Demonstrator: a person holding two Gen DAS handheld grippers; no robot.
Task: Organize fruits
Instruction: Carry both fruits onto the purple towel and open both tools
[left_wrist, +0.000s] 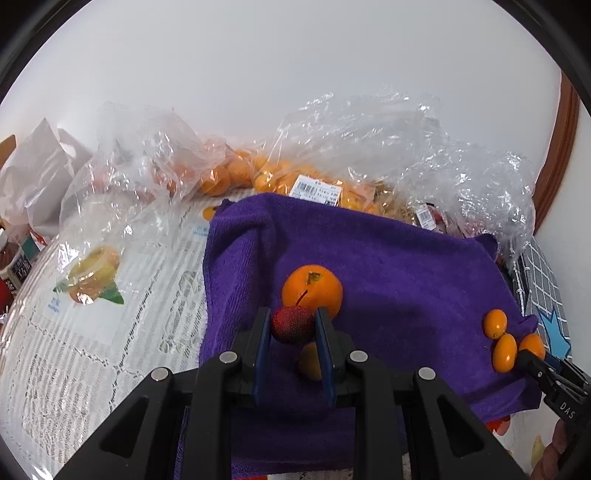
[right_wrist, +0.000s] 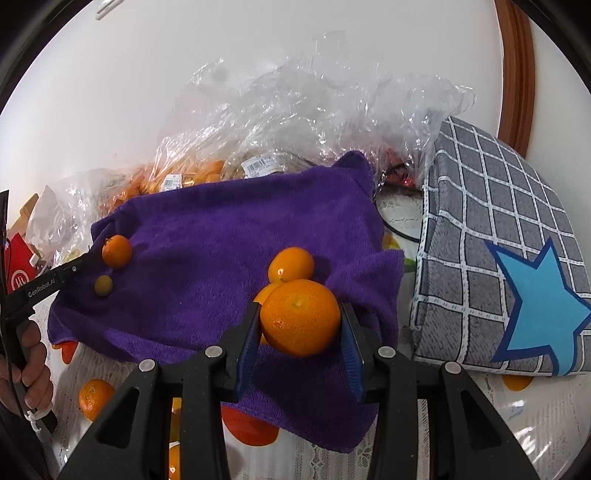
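I'm gripping a red bumpy fruit (left_wrist: 293, 325) in the left hand-held gripper (left_wrist: 291, 332), with a mandarin (left_wrist: 312, 290) on the purple towel (left_wrist: 388, 258) just at its 12 o'clock. My right hand-held gripper (right_wrist: 300, 323) is clamping an orange (right_wrist: 300, 321), kumquats (right_wrist: 290, 264) sitting at 12 o'clock.

Purple towel (left_wrist: 388, 266) matt terry; bags (left_wrist: 369, 140) glossy plastic.

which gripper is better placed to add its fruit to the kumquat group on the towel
Right. The right gripper already holds a kumquat just above the other kumquats at the purple towel's right edge. The left gripper holds a red berry beside the mandarin, farther away.
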